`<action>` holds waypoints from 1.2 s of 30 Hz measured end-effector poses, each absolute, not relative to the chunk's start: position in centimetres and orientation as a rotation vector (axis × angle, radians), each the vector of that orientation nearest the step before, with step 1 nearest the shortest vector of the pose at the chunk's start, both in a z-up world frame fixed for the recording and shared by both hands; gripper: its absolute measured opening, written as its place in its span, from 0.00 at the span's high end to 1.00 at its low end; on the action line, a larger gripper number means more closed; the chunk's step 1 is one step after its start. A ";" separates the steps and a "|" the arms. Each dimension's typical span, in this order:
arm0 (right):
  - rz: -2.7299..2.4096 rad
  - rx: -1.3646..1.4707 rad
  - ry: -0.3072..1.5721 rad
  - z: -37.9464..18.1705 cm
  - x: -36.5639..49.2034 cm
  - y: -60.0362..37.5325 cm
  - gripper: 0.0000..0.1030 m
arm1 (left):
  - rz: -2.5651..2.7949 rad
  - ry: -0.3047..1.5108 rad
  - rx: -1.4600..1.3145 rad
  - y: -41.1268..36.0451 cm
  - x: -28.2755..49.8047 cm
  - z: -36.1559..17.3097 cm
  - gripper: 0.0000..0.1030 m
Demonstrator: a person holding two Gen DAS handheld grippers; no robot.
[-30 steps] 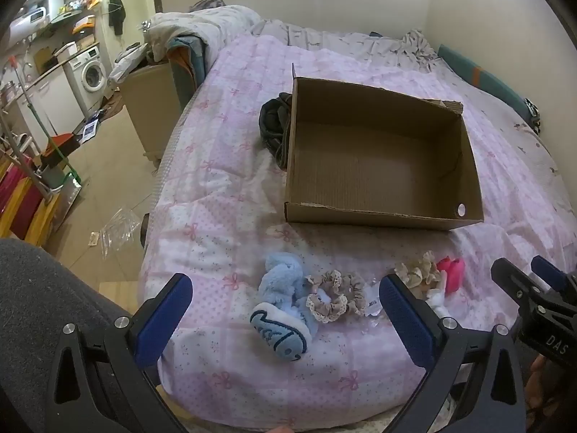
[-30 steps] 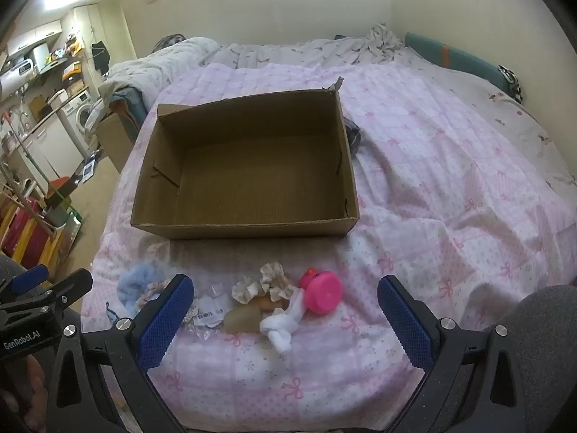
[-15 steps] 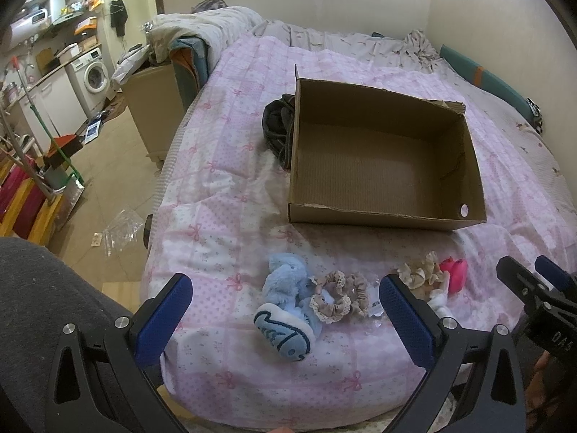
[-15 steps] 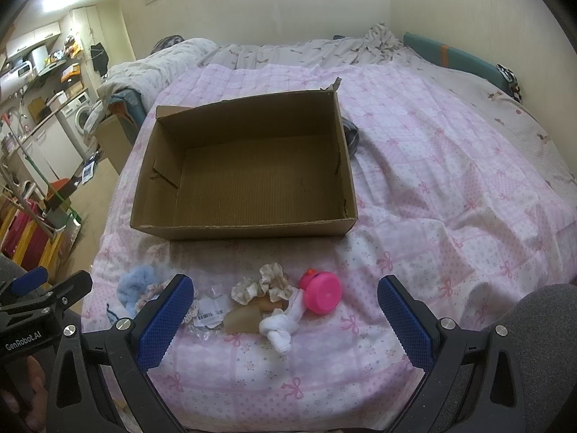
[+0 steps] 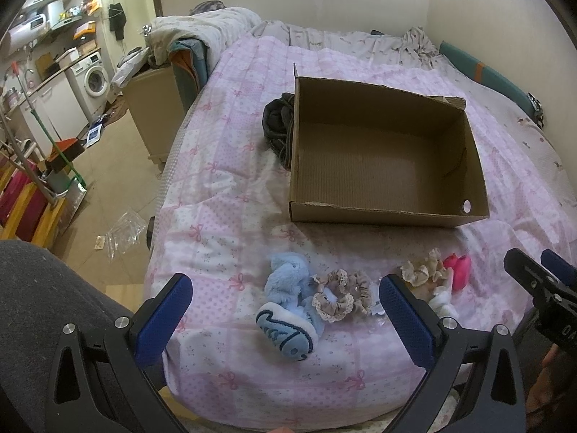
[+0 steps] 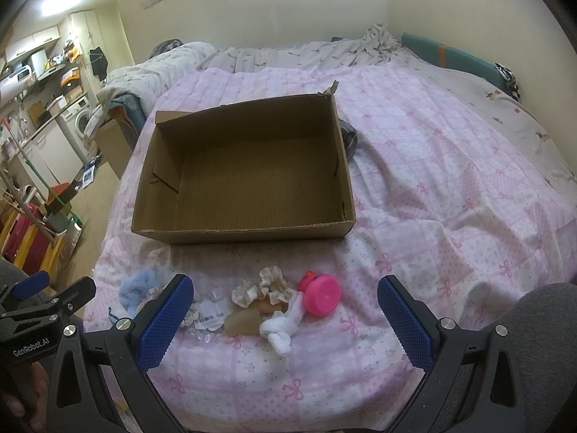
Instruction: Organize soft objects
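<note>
An empty cardboard box (image 5: 387, 213) (image 6: 245, 232) sits on the pink quilt. In front of it lie a fluffy blue slipper (image 5: 286, 305) (image 6: 137, 290), a beige lace scrunchie (image 5: 340, 296), a cream scrunchie (image 5: 422, 270) (image 6: 267, 287), a pink round toy (image 5: 459, 270) (image 6: 321, 294), a knotted white sock (image 6: 283, 328) and a tan piece (image 6: 243, 321). My left gripper (image 5: 285, 310) is open over the slipper and the beige scrunchie, above the bed's front edge. My right gripper (image 6: 285, 314) is open around the cream scrunchie, sock and pink toy.
A dark garment (image 5: 277, 126) lies against the box's far left side. A clear packet with a barcode label (image 6: 212, 312) lies among the items. The bed's left edge drops to a tiled floor (image 5: 108, 187) with a cabinet (image 5: 155, 108) beside it.
Both grippers have drifted slightly; the box and the items sit a little lower and farther right in the left view. Nothing was taken hold of.
</note>
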State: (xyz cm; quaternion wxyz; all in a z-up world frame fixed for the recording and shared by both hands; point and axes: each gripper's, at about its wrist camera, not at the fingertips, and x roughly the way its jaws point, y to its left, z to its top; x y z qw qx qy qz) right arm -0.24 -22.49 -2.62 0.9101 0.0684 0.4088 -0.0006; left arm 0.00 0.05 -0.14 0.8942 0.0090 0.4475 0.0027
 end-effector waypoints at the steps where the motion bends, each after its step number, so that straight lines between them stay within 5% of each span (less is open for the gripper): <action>1: -0.001 0.141 0.844 -2.6 -0.2 -22.5 0.00 | 0.006 0.928 0.019 0.1 0.0 -0.2 0.00; 36: 0.005 0.130 0.861 -2.8 -0.1 -21.8 0.00 | 0.016 0.952 0.010 0.4 0.3 -0.7 0.00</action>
